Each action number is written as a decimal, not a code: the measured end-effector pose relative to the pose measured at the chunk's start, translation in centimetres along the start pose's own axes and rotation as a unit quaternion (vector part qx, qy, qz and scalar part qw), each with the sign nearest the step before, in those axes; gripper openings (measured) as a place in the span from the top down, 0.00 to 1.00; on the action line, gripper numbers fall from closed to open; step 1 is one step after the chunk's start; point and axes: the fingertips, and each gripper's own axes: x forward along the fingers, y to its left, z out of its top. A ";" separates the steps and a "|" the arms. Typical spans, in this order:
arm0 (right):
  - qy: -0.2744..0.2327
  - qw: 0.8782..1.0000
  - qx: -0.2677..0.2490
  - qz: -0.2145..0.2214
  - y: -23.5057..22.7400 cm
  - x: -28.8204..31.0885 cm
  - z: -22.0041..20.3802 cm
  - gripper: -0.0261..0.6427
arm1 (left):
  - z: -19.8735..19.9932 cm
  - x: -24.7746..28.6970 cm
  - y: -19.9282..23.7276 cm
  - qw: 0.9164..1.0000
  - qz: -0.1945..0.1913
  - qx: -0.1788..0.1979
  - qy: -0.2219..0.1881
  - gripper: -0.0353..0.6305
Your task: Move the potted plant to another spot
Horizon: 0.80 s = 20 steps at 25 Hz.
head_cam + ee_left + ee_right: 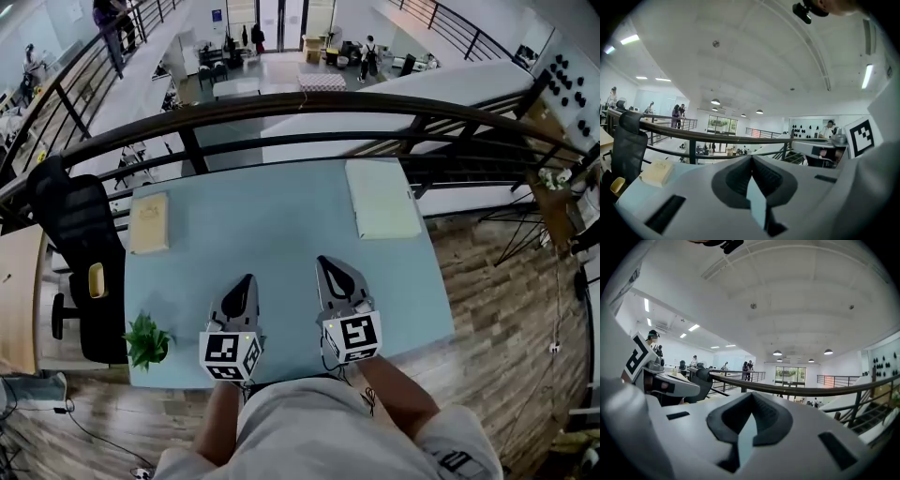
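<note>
A small green potted plant (147, 339) stands at the near left corner of the pale blue table (281, 225). My left gripper (247, 279) hovers over the table's near edge, to the right of the plant and apart from it, jaws shut and empty. Beside it my right gripper (322, 262) is also shut on nothing. In the left gripper view the left gripper (752, 158) points level toward the railing; the right gripper (751, 395) does the same in the right gripper view. The plant is hidden in both gripper views.
A tan book (149, 222) lies at the table's left side, and a pale green pad (382, 197) at its far right. A black office chair (80, 258) stands left of the table. A dark railing (309, 105) runs behind the far edge, with a drop beyond.
</note>
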 end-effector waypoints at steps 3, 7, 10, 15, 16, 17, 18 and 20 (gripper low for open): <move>-0.006 1.000 -0.007 -0.012 -0.8 0.0 1.0 0.96 | 2.2 -0.3 0.2 1.000 0.009 0.023 -0.020 0.93; -0.017 0.999 -0.020 -0.019 -1.2 -0.3 2.5 0.96 | 4.5 -0.8 0.3 0.998 0.017 0.044 -0.045 0.93; -0.025 0.999 -0.019 -0.021 -1.3 -0.6 3.1 0.96 | 5.7 -1.2 0.1 0.997 0.020 0.046 -0.061 0.93; -0.029 0.999 -0.020 -0.020 -1.1 -1.1 3.4 0.96 | 5.9 -1.8 0.1 0.996 0.029 0.043 -0.073 0.93; -0.029 0.999 -0.021 -0.019 -1.1 -1.1 3.4 0.96 | 5.8 -1.9 0.1 0.996 0.029 0.041 -0.073 0.93; -0.029 0.999 -0.021 -0.019 -1.0 -1.2 3.4 0.96 | 5.7 -2.0 0.1 0.996 0.029 0.041 -0.073 0.93; -0.029 0.999 -0.021 -0.019 -1.0 -1.2 3.5 0.96 | 5.7 -2.1 0.1 0.996 0.030 0.041 -0.073 0.93; -0.032 0.999 -0.025 -0.017 -0.9 -1.1 3.8 0.96 | 5.7 -2.1 0.1 0.996 0.031 0.043 -0.074 0.93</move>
